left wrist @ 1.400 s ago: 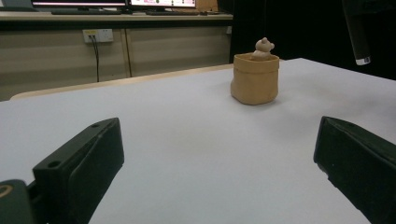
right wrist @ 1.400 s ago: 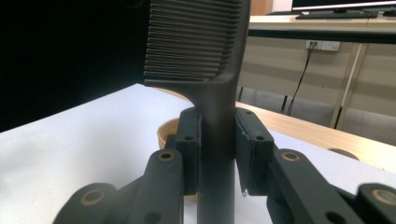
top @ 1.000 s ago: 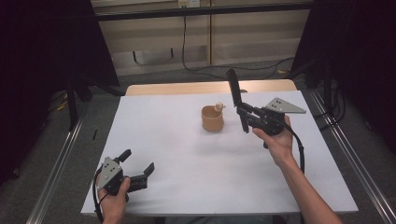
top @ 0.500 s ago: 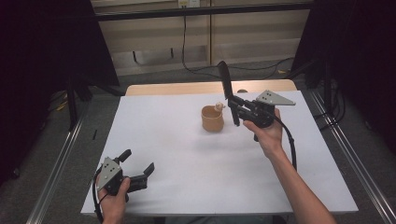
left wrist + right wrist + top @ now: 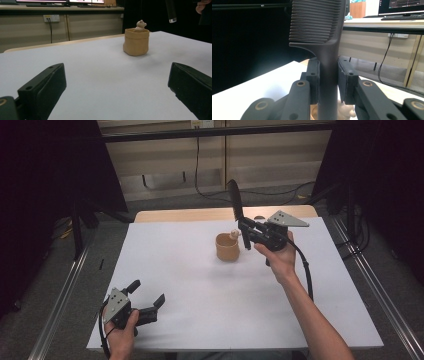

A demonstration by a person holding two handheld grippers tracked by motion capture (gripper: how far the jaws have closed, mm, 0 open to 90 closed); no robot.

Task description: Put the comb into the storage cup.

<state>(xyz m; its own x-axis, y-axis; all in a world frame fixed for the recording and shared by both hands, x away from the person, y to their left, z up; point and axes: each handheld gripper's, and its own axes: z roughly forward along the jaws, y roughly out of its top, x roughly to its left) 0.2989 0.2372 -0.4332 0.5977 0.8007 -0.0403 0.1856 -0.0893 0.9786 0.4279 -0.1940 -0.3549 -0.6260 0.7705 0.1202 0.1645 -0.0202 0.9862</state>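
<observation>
A black comb (image 5: 322,27) stands upright, its handle clamped between the jaws of my right gripper (image 5: 328,82). In the high view that right gripper (image 5: 246,232) hovers just right of a small tan pouch-shaped pot (image 5: 227,247), with the comb (image 5: 234,200) rising above it. A small cream figurine (image 5: 140,25) pokes out of the pot (image 5: 136,42). My left gripper (image 5: 147,295) rests at the near left of the white table (image 5: 200,290), its jaws wide apart with nothing between them.
The comb's handle end (image 5: 170,11) hangs at the top right in the left gripper view. A wooden strip (image 5: 200,214) edges the table's far side. Metal rails (image 5: 60,295) run along both sides, with cables on the floor behind.
My right gripper has carried the comb leftward and slightly up, from the pot's right toward it. The left gripper has stayed put.
</observation>
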